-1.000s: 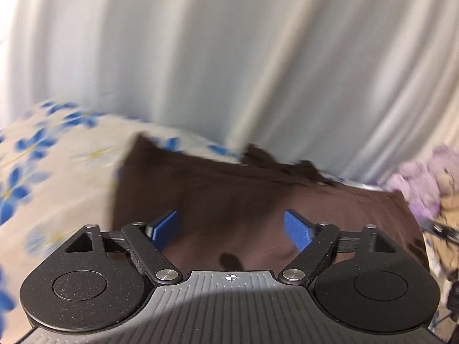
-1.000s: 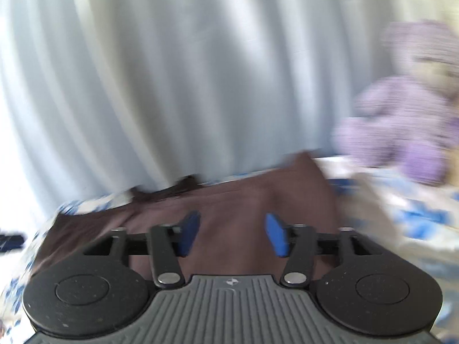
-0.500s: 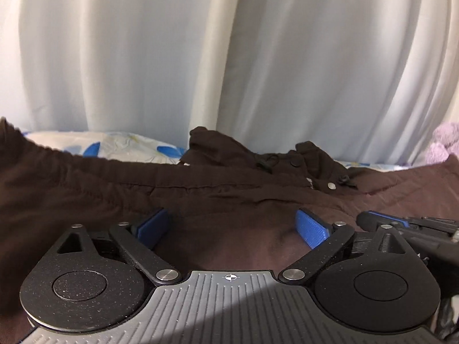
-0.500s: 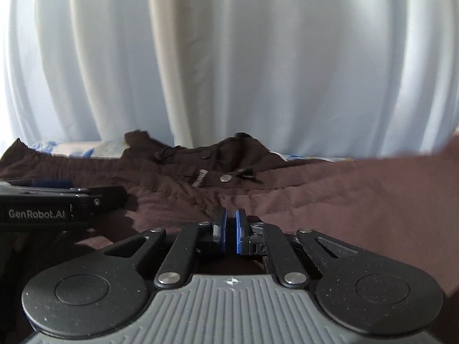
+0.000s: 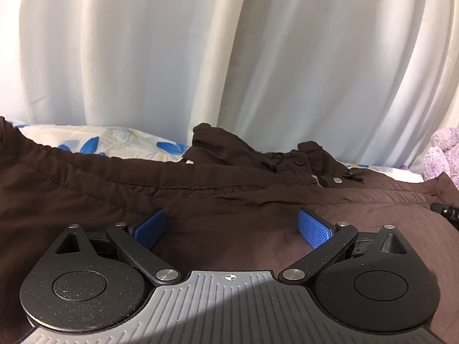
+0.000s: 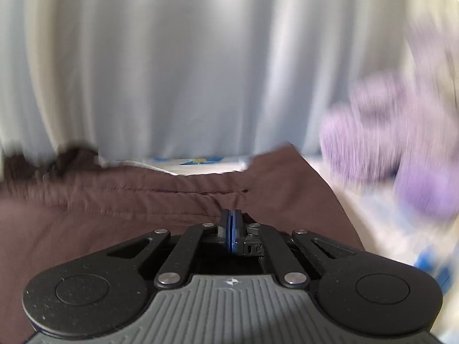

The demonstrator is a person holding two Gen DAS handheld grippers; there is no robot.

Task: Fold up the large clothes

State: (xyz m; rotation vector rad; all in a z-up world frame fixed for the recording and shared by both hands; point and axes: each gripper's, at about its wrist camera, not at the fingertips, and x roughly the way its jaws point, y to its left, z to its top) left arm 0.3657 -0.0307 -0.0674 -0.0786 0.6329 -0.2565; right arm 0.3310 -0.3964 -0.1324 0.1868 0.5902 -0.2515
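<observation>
Brown garment (image 5: 229,200) lies spread beneath and ahead of both grippers. Left gripper (image 5: 232,226) has its blue pads wide apart over the cloth; right gripper (image 6: 231,230) is pressed together (nothing visibly pinched).

The right gripper (image 6: 231,233) is seen at 6 o'clock with its blue pads pressed flat together, nothing between them. Brown clothes (image 6: 143,200) are spread under it, from 9 o'clock to the middle. A blurry purple soft toy (image 6: 401,143) is seen at 3 o'clock, and a white curtain (image 6: 186,57) is hung at 12 o'clock.
</observation>
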